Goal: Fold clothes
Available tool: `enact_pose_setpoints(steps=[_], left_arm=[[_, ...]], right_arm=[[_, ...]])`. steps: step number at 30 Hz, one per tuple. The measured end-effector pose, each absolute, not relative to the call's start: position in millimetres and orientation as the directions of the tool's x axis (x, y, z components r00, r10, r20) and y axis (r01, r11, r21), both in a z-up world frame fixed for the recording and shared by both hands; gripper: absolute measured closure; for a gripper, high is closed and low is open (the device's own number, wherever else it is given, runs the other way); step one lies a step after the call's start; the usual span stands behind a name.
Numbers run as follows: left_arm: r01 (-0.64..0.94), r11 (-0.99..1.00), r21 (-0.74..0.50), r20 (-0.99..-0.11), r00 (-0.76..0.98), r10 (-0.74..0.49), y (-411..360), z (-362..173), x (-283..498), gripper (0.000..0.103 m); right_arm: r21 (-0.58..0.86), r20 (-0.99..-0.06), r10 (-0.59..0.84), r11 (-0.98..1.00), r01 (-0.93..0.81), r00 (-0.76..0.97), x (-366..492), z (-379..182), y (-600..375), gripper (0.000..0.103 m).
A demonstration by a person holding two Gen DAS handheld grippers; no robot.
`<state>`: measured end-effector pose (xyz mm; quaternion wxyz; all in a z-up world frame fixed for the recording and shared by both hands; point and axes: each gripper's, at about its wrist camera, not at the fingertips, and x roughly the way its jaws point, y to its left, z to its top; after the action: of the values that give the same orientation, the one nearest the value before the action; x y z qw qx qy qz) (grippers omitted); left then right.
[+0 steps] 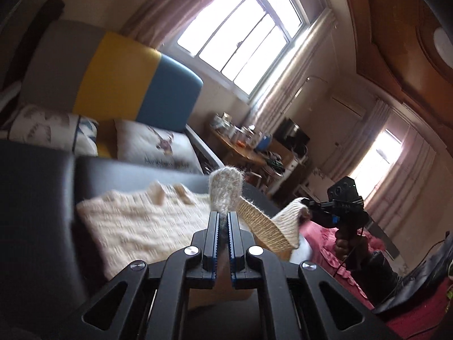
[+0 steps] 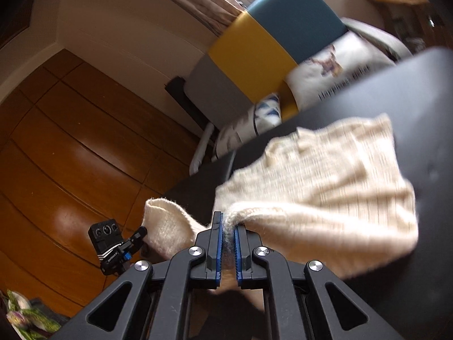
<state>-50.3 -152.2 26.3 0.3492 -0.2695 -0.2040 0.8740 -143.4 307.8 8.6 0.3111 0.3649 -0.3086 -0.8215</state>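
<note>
A cream knit sweater [image 1: 141, 221] lies partly on a black tabletop [image 1: 36, 198], its near edge lifted off the surface. My left gripper [image 1: 223, 215] is shut on a fuzzy fold of that edge, which pokes up between the pads. The ribbed hem runs right to my right gripper [image 1: 310, 208], held by a hand [image 1: 342, 245]. In the right wrist view my right gripper [image 2: 228, 222] is shut on the sweater's thick rim, with the sweater [image 2: 325, 192] spreading blurred to the right over the black tabletop [image 2: 410, 99]. My left gripper [image 2: 143, 231] clamps the other end at lower left.
Behind the table stand a grey, yellow and blue headboard [image 1: 127, 76] and printed pillows [image 1: 161, 147]. A cluttered wooden table [image 1: 243, 144] sits under the window [image 1: 240, 34]. Pink bedding [image 1: 325, 238] lies at the right. Wooden cabinet doors [image 2: 70, 155] fill the left of the right wrist view.
</note>
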Motion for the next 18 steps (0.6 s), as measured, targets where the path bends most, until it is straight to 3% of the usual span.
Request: enact_pose_setpoints(steps=[4,7,12,15,18], left_arm=[[-0.383,-0.706,-0.595,-0.331,-0.684,0.65,-181,11,-102,0.103],[-0.252,-0.711,-0.657,-0.4,-0.683,0.611,-196,-29,-145,0.103],[-0.086,-0.745,-0.662,-0.575,-0.579,0.578,-185,-103,-179,0.102],[-0.052,-0.75,-0.659,-0.601,-0.562,0.568,-185,-121,-174,0.088],[-0.071,-0.729,-0.681,-0.587,-0.542,0.601,-183,-124,-166,0.079]], right_arm=[[0.733,-0.381,-0.711,-0.622,0.276,-0.592,-197,18,318,0.096],[0.75,-0.408,-0.661,-0.636,0.182,-0.63,-251,-2,334,0.096],[0.738,-0.568,-0.577,-0.673,-0.052,-0.587,-322,-87,347,0.096],[0.706,-0.644,-0.55,-0.695,-0.136,-0.531,-336,-132,347,0.096],[0.721,-0.636,-0.568,-0.678,-0.141,-0.523,-333,-153,346,0.096]])
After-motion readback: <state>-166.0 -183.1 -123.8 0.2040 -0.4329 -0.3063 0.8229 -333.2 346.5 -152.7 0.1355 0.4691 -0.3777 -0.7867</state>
